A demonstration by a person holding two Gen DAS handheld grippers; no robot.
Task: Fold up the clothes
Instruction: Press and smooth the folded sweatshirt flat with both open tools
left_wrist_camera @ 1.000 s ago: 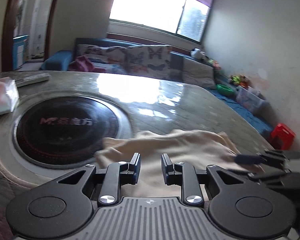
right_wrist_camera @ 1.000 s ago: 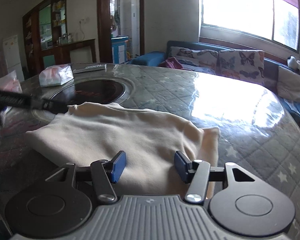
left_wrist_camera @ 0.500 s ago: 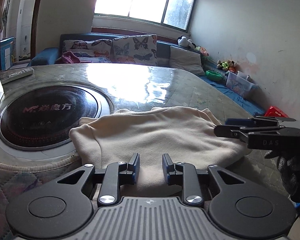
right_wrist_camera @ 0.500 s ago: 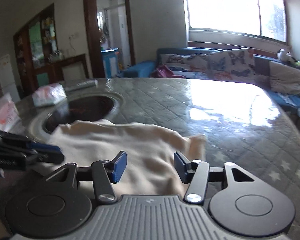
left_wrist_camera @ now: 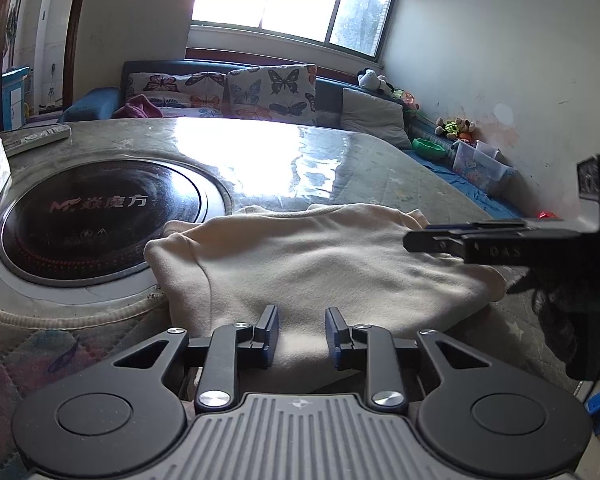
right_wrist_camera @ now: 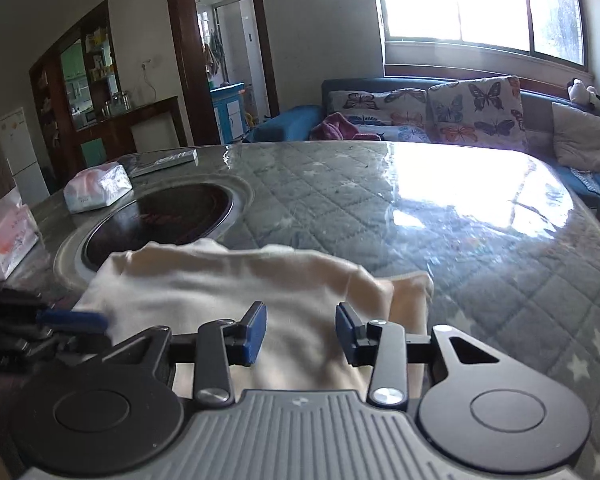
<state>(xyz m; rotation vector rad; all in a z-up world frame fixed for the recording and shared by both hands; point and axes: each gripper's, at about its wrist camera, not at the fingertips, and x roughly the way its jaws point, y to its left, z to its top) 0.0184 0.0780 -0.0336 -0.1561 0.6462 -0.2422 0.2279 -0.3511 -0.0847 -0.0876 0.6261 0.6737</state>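
On the counter (left_wrist_camera: 380, 168), beside the round hob (left_wrist_camera: 96, 216), lies the cream garment (left_wrist_camera: 320, 256), already doubled into a thick pad, one edge over the hob's rim. Left hand-held gripper (left_wrist_camera: 302, 330) and right hand-held gripper (right_wrist_camera: 301, 330) hover at its near edge, jaws apart, holding nothing. Side by side like this, they seem placed to take two points for the next fold.

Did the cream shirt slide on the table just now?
No. The cream shirt lies with its left edge beside the black cooktop rim, same as before.
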